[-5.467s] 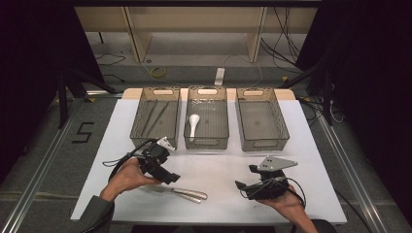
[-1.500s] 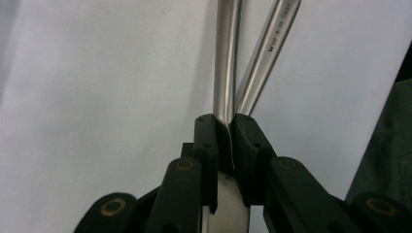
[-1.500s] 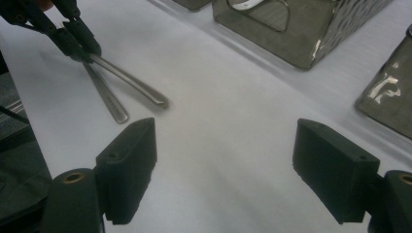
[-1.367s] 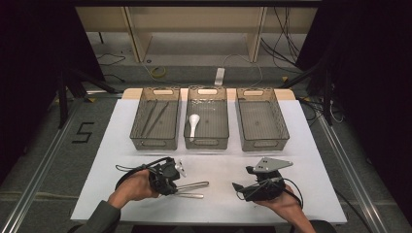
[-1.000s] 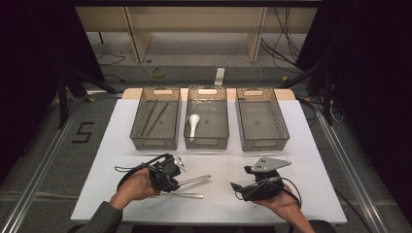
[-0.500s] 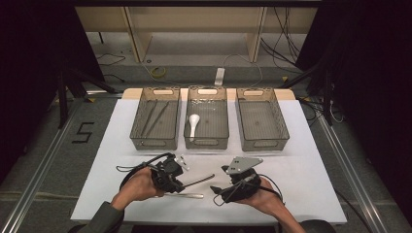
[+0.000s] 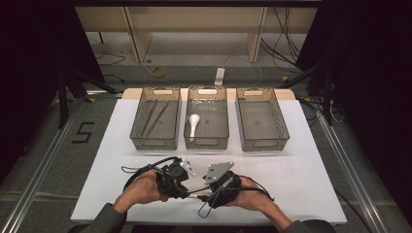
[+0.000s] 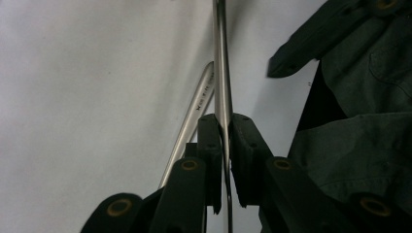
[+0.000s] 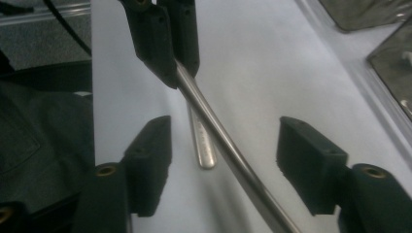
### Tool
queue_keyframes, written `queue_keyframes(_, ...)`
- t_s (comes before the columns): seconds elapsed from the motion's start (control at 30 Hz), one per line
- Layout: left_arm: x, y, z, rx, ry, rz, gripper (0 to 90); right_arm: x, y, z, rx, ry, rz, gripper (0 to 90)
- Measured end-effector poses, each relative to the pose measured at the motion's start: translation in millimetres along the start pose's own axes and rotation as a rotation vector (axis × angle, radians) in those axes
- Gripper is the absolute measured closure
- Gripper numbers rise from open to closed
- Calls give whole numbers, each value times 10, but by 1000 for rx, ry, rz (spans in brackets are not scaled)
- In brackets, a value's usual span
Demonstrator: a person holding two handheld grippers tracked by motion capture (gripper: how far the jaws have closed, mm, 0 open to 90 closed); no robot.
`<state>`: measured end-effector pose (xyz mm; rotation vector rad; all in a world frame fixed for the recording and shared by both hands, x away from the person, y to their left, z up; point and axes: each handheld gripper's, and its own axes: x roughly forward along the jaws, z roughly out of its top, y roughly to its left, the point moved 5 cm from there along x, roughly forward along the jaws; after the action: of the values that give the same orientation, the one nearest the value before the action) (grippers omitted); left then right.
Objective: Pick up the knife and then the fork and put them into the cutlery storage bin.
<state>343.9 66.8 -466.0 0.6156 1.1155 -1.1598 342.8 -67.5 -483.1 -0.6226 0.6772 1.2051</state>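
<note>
Setting: white counter (image 7: 311, 165) on a grey floor, dark surroundings, wooden shelving at the far side.
Held utensil: a slim steel utensil handle (image 9: 214, 127) is clamped in the left tongs (image 7: 187, 190) and lifted off the counter near its near edge, between the two hands; it runs from the left tongs toward the right tongs (image 7: 208, 193). Which kind of utensil it is I cannot tell.
Left tongs: closed tight on the steel utensil handle, both pads pressing its sides, as the left gripper view (image 8: 222, 145) shows.
Right tongs: apart, one pad on each side of the handle without touching it (image 9: 223, 167); the jaws have just been closing with the handle between them.
Second utensil: another steel handle (image 9: 202, 141) lies flat on the counter just under the held one, its rounded end pointing toward the right tongs.
Hands: left hand (image 7: 141, 187) and right hand (image 7: 248, 196) close together at the near edge.
Trays: three clear trays in a row farther back; left tray (image 7: 141, 141) holds thin dark sticks (image 7: 154, 116), middle tray (image 7: 190, 141) a white spoon (image 7: 193, 124), right tray (image 7: 284, 136) stands beside them.
</note>
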Motion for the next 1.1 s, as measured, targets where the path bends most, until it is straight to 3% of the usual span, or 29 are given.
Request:
queue_keyframes(0.43, -20, -70, 39, 36, -3, -29, 830, 50, 47, -23, -68, 50, 33, 691)
queue_keyframes(0.57, 9, -100, 31, 80, 3, -21, 828, 51, 77, -35, -102, 65, 60, 756)
queue_keyframes(0.63, 11, -98, 26, 122, 39, 5, 824, 65, 111, -40, -116, 73, 84, 803)
queue_keyframes(0.73, 20, -118, 21, 141, 45, 8, 793, 91, 158, -40, -158, 79, 95, 842)
queue_keyframes(0.8, 7, -118, 27, 138, 33, 17, 781, 91, 174, -42, -151, 83, 116, 844)
queue_keyframes(0.9, -57, -100, 66, 116, 3, 43, 621, 86, 138, -42, -135, 84, 95, 845)
queue_keyframes(0.93, -86, -87, 70, 123, -3, 48, 618, 82, 127, -46, -129, 84, 88, 845)
queue_keyframes(1.1, -179, -20, 135, 42, -112, 97, 471, 68, 50, -68, -78, 97, 49, 846)
